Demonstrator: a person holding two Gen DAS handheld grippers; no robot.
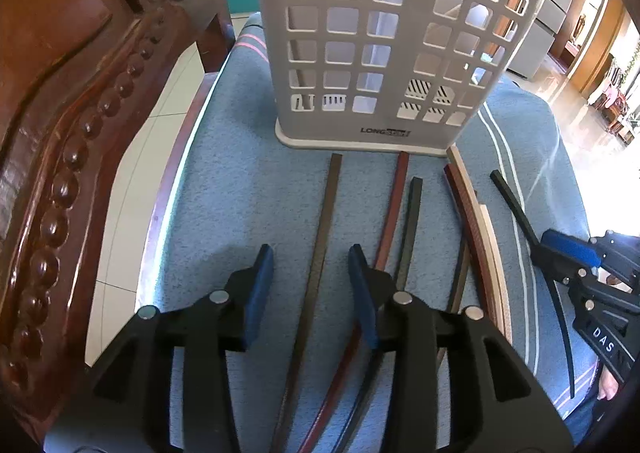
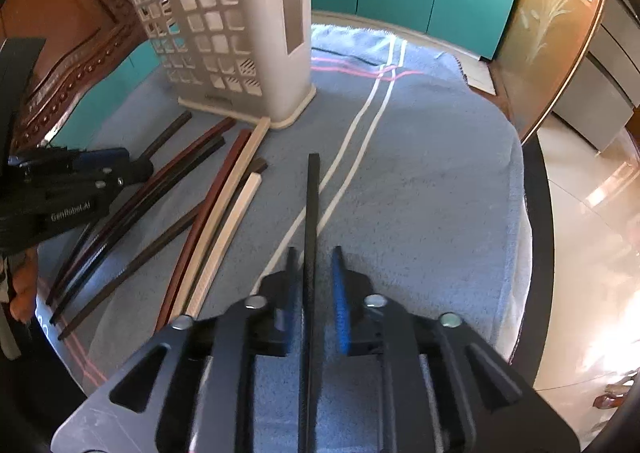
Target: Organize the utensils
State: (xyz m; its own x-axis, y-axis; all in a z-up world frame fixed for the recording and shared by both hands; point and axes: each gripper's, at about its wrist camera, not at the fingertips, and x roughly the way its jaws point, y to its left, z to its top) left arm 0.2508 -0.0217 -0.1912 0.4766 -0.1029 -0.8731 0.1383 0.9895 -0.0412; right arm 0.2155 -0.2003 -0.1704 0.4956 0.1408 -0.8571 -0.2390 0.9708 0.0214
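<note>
A dark brown chopstick (image 1: 320,253) lies flat between the left jaws, untouched. A black chopstick (image 2: 312,213) runs lengthwise between the right jaws. Beyond both stands the white lattice utensil holder (image 1: 380,53), upright; other chopsticks (image 2: 208,221) lie loosely fanned beside them.

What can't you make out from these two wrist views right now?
- Near ends of the chopsticks: left wrist view, hidden under the left gripper.
- Right gripper on the black chopstick: right wrist view, pad contact unclear.
- Utensil holder: top cut off by the frame edge in both views.
</note>
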